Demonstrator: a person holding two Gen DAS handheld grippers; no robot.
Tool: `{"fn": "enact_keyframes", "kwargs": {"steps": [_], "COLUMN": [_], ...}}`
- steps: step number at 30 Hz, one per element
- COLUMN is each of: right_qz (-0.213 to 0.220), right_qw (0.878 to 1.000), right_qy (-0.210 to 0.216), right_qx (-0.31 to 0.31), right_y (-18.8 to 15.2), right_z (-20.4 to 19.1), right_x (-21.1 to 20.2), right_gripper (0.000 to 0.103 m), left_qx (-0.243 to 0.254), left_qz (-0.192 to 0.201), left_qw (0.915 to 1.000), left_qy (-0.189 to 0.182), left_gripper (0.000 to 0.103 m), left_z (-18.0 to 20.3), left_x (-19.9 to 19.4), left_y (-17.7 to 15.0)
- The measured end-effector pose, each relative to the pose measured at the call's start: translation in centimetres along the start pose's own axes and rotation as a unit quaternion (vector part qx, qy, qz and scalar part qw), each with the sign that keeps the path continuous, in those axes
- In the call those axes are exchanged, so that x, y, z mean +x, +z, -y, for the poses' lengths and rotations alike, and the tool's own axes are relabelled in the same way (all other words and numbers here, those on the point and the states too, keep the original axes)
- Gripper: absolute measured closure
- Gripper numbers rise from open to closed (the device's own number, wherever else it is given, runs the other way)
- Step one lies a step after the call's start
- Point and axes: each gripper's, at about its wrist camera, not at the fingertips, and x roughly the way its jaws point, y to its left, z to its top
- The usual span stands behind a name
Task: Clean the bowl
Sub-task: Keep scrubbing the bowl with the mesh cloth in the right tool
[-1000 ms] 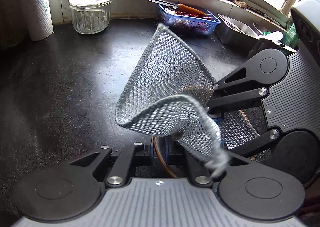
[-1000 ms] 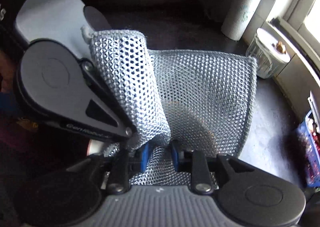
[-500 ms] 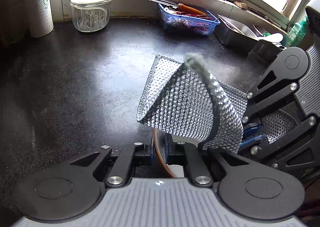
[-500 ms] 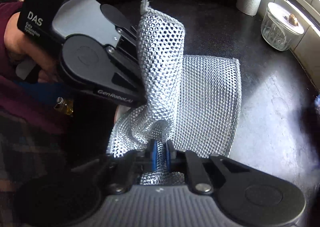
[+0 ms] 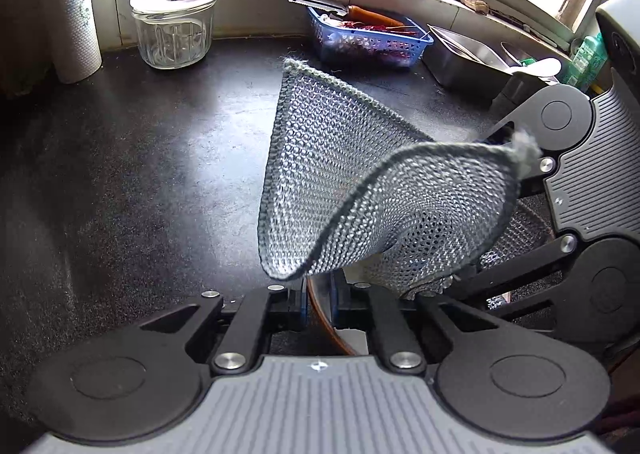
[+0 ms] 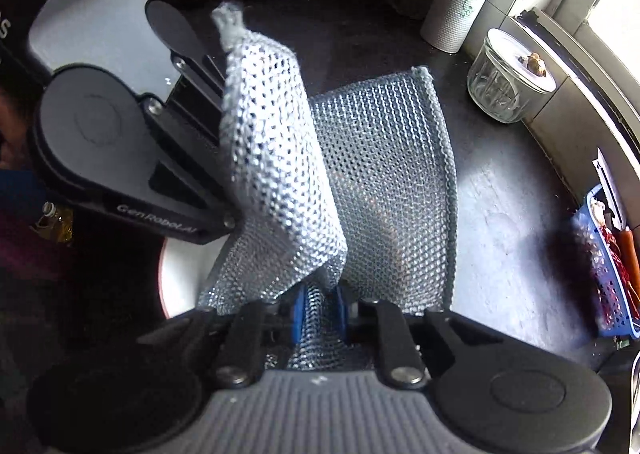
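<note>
Wiping step in hand. Bowl [image 5: 320,318], brown-rimmed and white inside, is pinched at its rim by the left gripper [image 5: 319,304] — jaws pressed together on it. Silver mesh scouring cloth [image 6: 384,181] is clamped in the right gripper [image 6: 320,314], whose jaws have just been opening slightly. Cloth stands at 12 o'clock above the bowl — next, pressing down inside is called for.

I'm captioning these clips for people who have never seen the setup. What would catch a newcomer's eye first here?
The silver mesh cloth dominates both views, bunched between the right gripper pads and billowing up mid-frame. Beneath it, the left gripper is shut on the brown rim of a white bowl. Behind, along the window wall, stand a lidded glass jar, a paper towel roll and a blue basket.
</note>
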Motion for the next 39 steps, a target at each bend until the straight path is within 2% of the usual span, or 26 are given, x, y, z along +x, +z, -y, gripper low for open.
{"fn": "enact_keyframes", "kwargs": {"steps": [3,12,13,16,23,26,30,34,39], "right_qz": [0.014,0.015,0.014,0.003,-0.025,-0.038,-0.033,-0.002,0.048], "right_qw": [1.0,0.998,0.998,0.994,0.991,0.992,0.995,0.998,0.993], "right_qy": [0.02,0.053,0.059,0.113,0.134,0.12,0.087,0.043,0.004], "right_qx": [-0.005,-0.019,-0.018,0.001,0.015,0.012,0.017,0.047,0.106], "right_y": [0.2,1.0,1.0,0.8,0.0,-0.4,-0.9,-1.6,-2.6], "right_z": [0.3,0.8,0.9,1.2,0.9,1.1,1.1,1.2,1.9], "right_x": [0.3,0.8,0.7,0.8,-0.5,-1.4,-2.9,-4.8,-6.3], "right_gripper": [0.077,0.076,0.076,0.087,0.096,0.097,0.097,0.098,0.098], "left_qx": [0.002,-0.002,-0.002,-0.004,-0.002,-0.002,-0.005,-0.004,-0.003], "left_qz": [-0.001,-0.002,-0.002,-0.002,-0.005,-0.004,-0.002,-0.003,-0.003], "left_qw": [1.0,1.0,1.0,1.0,1.0,1.0,1.0,1.0,1.0], "left_qy": [-0.001,-0.002,-0.001,0.0,-0.006,-0.004,0.001,0.002,0.001], "left_gripper": [0.094,0.094,0.094,0.094,0.094,0.094,0.094,0.094,0.094], "left_z": [0.0,0.0,0.0,0.0,0.5,0.7,0.8,0.9,0.8], "left_x": [0.0,0.0,0.0,0.0,-0.1,-0.1,-0.1,-0.2,-0.2], "left_y": [0.0,0.0,0.0,0.0,-0.2,-0.3,-0.4,-0.4,-0.3]}}
